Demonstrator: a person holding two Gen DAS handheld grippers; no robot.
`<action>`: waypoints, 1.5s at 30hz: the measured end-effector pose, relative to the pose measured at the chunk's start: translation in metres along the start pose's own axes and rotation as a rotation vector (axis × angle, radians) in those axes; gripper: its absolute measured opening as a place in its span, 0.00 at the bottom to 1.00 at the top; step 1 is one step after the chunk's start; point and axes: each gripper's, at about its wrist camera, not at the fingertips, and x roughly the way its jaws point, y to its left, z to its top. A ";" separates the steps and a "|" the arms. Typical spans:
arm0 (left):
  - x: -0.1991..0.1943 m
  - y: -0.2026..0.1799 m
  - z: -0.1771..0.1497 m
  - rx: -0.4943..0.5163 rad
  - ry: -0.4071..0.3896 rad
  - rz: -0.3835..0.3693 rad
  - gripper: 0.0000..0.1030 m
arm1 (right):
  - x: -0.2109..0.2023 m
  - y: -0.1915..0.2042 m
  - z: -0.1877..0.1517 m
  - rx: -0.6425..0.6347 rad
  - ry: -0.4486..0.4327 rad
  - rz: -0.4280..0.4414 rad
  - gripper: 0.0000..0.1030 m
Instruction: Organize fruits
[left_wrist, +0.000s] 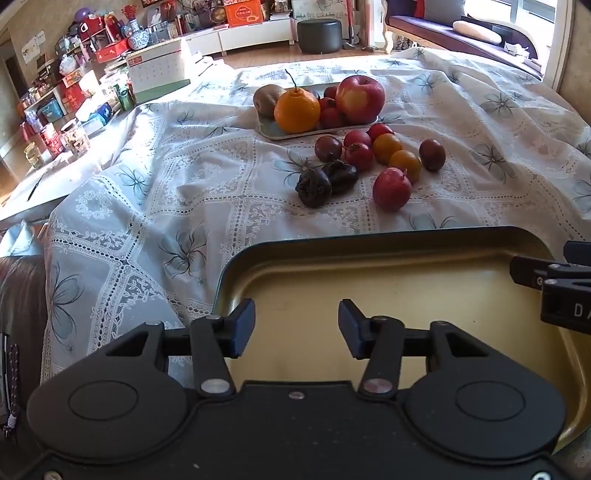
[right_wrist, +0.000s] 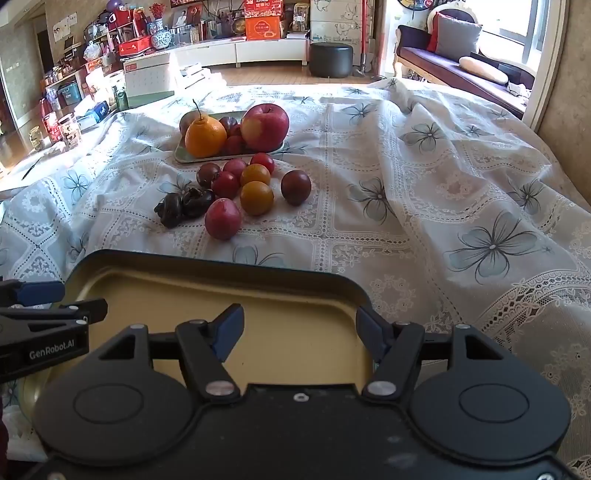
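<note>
A gold tray (left_wrist: 406, 266) with a dark rim lies empty at the near edge of the table; it also shows in the right wrist view (right_wrist: 207, 288). My left gripper (left_wrist: 296, 328) and my right gripper (right_wrist: 300, 330) both hover open and empty over it. Beyond the tray, several small loose fruits lie on the cloth: a red plum (left_wrist: 391, 189), yellow ones (left_wrist: 405, 164), dark wrinkled ones (left_wrist: 313, 187). A pale plate (left_wrist: 273, 131) behind them holds an orange (left_wrist: 296, 110), a big apple (left_wrist: 359, 99) and a kiwi (left_wrist: 266, 99).
A white floral lace tablecloth (right_wrist: 424, 206) covers the table, bunched into folds at the right. A side counter (left_wrist: 55, 173) with jars and boxes runs along the left. A black stool (right_wrist: 330, 59) and a sofa stand beyond the table.
</note>
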 end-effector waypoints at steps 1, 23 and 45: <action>0.008 0.003 0.004 -0.003 0.012 -0.002 0.55 | 0.000 0.000 0.000 0.001 0.000 0.000 0.67; 0.012 0.000 0.002 0.013 0.044 -0.030 0.55 | 0.000 0.001 0.000 -0.002 0.002 -0.004 0.67; 0.016 -0.001 0.002 0.019 0.074 -0.038 0.55 | 0.000 0.000 -0.001 -0.002 0.004 -0.002 0.67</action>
